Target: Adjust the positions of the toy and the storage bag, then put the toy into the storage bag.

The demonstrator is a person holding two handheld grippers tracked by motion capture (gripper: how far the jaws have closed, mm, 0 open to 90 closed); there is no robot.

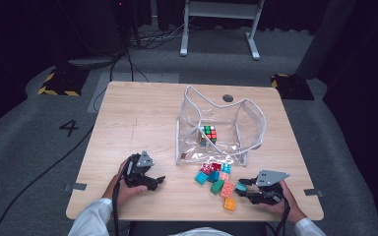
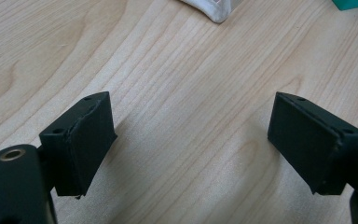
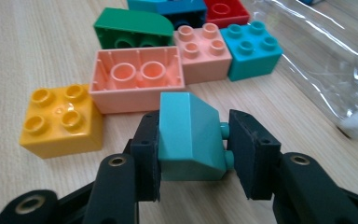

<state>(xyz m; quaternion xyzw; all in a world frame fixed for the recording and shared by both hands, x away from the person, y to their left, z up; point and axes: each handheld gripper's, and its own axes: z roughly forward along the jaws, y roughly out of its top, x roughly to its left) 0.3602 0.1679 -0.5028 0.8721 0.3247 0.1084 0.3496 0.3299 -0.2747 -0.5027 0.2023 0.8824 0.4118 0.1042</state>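
1. High view: forearms and sleeves sit closest to the lens at the bottom edge. Up from there, my right gripper (image 1: 243,189) is low on the right side of the table (image 1: 138,113) with a teal brick (image 1: 240,187) pinched at its tips. My left gripper (image 1: 153,181) is off to the left, well apart from the brick pile (image 1: 215,174). The clear bag (image 1: 220,129) stands up-table from the pile, mouth open, with a puzzle cube (image 1: 208,134) already inside. So from my right gripper the bag lies forward and a bit to the left, past the loose bricks. Right hand is clearly the nearer one.

2. Left gripper view: both black jaws stand wide apart over bare wood, nothing between them. A white bag corner (image 2: 213,10) pokes in at the top edge, ahead of the jaws.

3. Right gripper view: the jaws are clamped on the teal brick (image 3: 189,135), a sloped piece lying sideways, studs poking toward the right pad, long side running away from me. It looks lifted just off the wood, though I can't be sure. Ahead sit a yellow brick (image 3: 61,120), an upside-down pink brick (image 3: 136,78) and a green brick (image 3: 133,29), with bag plastic (image 3: 324,51) off to the right.

My guess: carry it over the pile and into the bag's mouth.
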